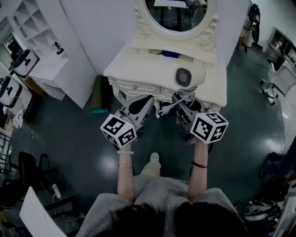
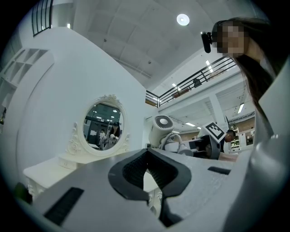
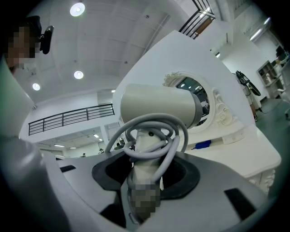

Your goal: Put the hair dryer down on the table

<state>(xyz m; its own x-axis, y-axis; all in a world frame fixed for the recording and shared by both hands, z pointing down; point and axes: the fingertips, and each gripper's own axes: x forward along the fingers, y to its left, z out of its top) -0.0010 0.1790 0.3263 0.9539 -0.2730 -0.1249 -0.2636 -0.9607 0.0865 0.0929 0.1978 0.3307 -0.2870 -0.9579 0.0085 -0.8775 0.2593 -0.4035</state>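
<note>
A cream hair dryer (image 1: 183, 77) is held over the front right part of the white dressing table (image 1: 138, 60), its round grille facing up. My right gripper (image 1: 182, 104) is shut on its handle, and the grey cord is looped round the handle (image 3: 147, 136). The barrel (image 3: 158, 106) points toward the oval mirror (image 3: 195, 97). I cannot tell whether the dryer touches the tabletop. My left gripper (image 1: 142, 105) hangs in front of the table's edge, left of the dryer, shut and holding nothing. The left gripper view shows the dryer (image 2: 161, 129) beyond its jaws (image 2: 149, 181).
A blue object (image 1: 170, 54) lies on the tabletop at the foot of the mirror (image 1: 175, 14). A green cylinder (image 1: 99, 95) stands on the floor left of the table, with white shelving (image 1: 41, 37) beyond it. A wheeled stand (image 1: 273, 78) is at the right.
</note>
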